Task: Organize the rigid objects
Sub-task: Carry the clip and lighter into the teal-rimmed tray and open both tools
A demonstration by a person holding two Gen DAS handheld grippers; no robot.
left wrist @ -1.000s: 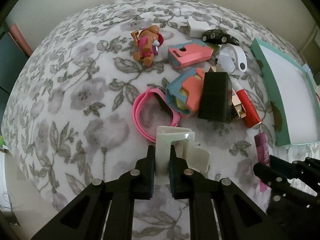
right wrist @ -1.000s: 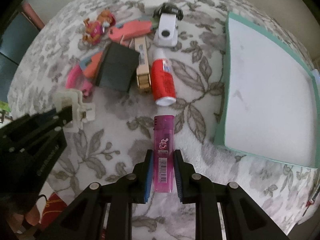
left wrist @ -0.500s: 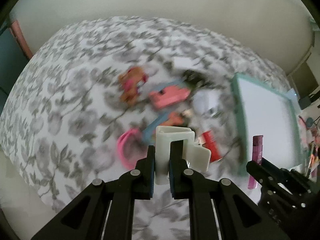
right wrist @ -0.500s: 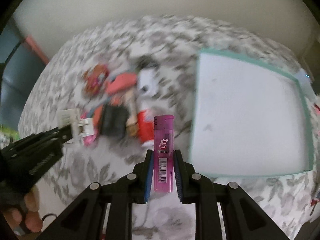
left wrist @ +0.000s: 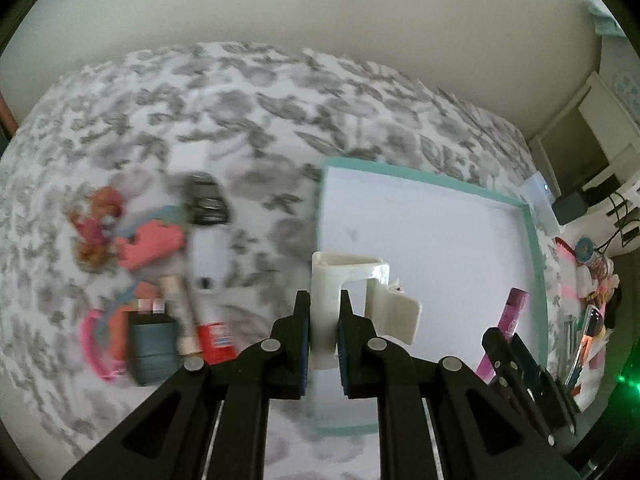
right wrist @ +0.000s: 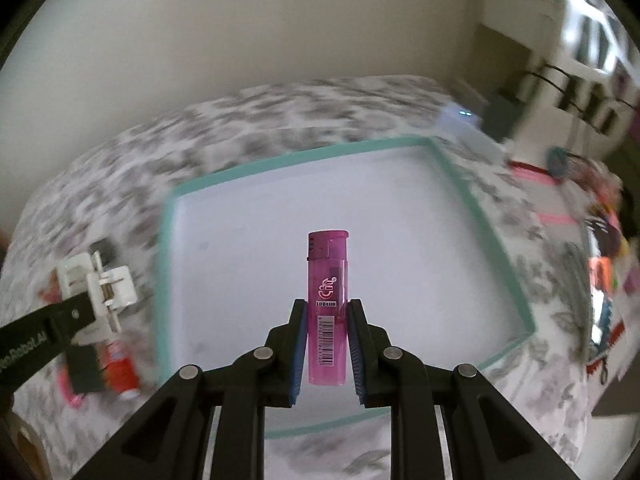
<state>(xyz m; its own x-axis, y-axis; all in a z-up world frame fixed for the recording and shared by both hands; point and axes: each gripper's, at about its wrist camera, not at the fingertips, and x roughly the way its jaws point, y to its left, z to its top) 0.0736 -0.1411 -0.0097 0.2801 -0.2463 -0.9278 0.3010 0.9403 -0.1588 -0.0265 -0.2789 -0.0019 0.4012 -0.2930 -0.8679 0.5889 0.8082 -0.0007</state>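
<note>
Gripping a pink lighter (right wrist: 327, 304) by its lower half, my right claw (right wrist: 327, 344) was clenched on it and held it upright over the white floor of the teal-rimmed tray (right wrist: 476, 216). My left claw (left wrist: 323, 332) was clamped on one leg of a cream plastic clip (left wrist: 352, 280), which hung above the near left part of that same tray (left wrist: 534, 240); from the right wrist view the clip (right wrist: 100, 280) showed off to the left, beyond the tray's left rim. From the left wrist view I could see the right claw (left wrist: 506, 336) low at the right with the lighter (left wrist: 514, 312) slanting out of it. The tray lay on a surface covered in a grey floral cloth (left wrist: 240, 92). Left of the tray, on the cloth, sat the remaining clutter, much of it blurred: a dog figurine (left wrist: 98, 224), a coral-pink piece (left wrist: 154, 242), a small black toy car (left wrist: 208, 200), a dark block (left wrist: 154, 346), a beige stick (left wrist: 182, 316), a white bottle with a red band (left wrist: 212, 308) and a pink ring (left wrist: 98, 348). The tray's floor held nothing that I could make out.
</note>
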